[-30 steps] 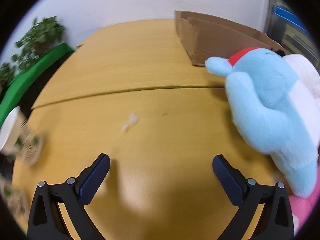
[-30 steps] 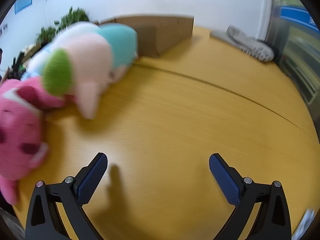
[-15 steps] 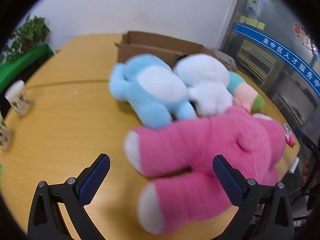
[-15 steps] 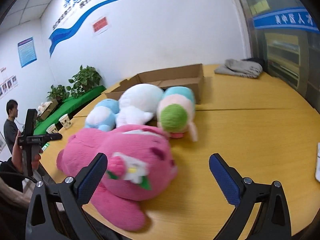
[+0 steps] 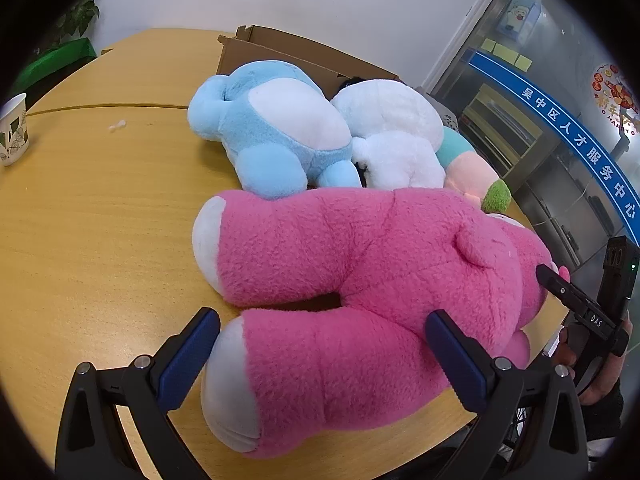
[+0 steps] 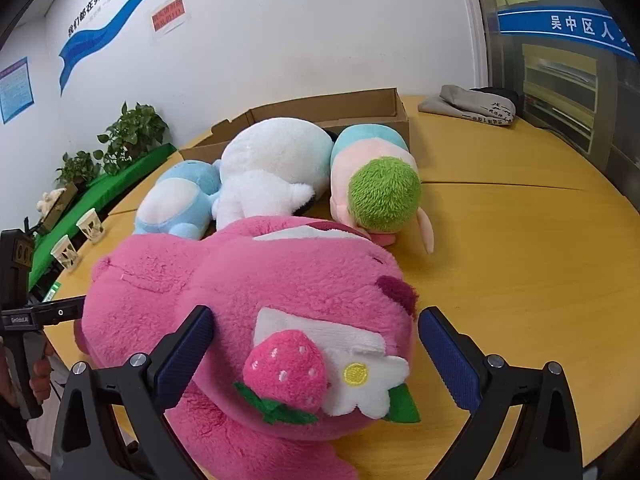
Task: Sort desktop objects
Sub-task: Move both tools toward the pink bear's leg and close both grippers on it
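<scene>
Change: both grippers have swung from bare table onto the pink plush bear [image 5: 360, 280].
Left gripper [image 5: 320, 356]: jaws wide open, straddling a leg.
Right gripper [image 6: 316, 356]: jaws wide open around the head.
Bear: lying at the table [image 5: 80, 220] edge, 3 plush toys and the cardboard box [image 6: 328, 110] behind.
Meaning: a 2-handed lift looks next.

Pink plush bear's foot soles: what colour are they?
White, against the bright pink fur of the pink plush bear; the left wrist view shows both soles best.

My left claw [image 5: 322, 354] and my right claw [image 6: 314, 354] look alike: black plastic arms shaped like open triangles, silver screws at the joints, dark blue ribbed pads [image 6: 448, 360] on the fingers, and small white lettering on the black bar beside each handle.
</scene>
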Demonstrator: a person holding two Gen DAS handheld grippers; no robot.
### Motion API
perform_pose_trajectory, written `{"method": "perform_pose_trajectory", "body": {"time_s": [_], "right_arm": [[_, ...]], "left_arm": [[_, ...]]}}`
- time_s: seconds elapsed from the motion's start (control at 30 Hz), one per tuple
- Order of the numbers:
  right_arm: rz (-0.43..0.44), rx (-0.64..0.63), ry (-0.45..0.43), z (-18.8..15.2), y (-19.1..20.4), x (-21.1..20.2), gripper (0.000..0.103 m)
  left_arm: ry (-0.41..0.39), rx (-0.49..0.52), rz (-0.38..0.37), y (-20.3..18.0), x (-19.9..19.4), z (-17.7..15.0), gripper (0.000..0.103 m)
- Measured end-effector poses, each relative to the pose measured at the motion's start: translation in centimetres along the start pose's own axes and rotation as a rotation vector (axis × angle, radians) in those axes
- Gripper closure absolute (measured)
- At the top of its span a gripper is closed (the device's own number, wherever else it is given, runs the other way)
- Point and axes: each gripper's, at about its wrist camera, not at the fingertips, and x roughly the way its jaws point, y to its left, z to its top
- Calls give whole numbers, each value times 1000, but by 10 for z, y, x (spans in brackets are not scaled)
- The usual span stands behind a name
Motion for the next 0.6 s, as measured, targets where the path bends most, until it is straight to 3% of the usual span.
{"method": "perform_pose_trajectory", "body": {"time_s": [0.23,0.6], "right_arm": [[-45,-41,27,-4,14,3,0],[-19,-54,72,9,7,16,0]], "left_arm": [[8,-13,-7,3,2,1,1],[49,-55,-88,13,19,7,0]]}}
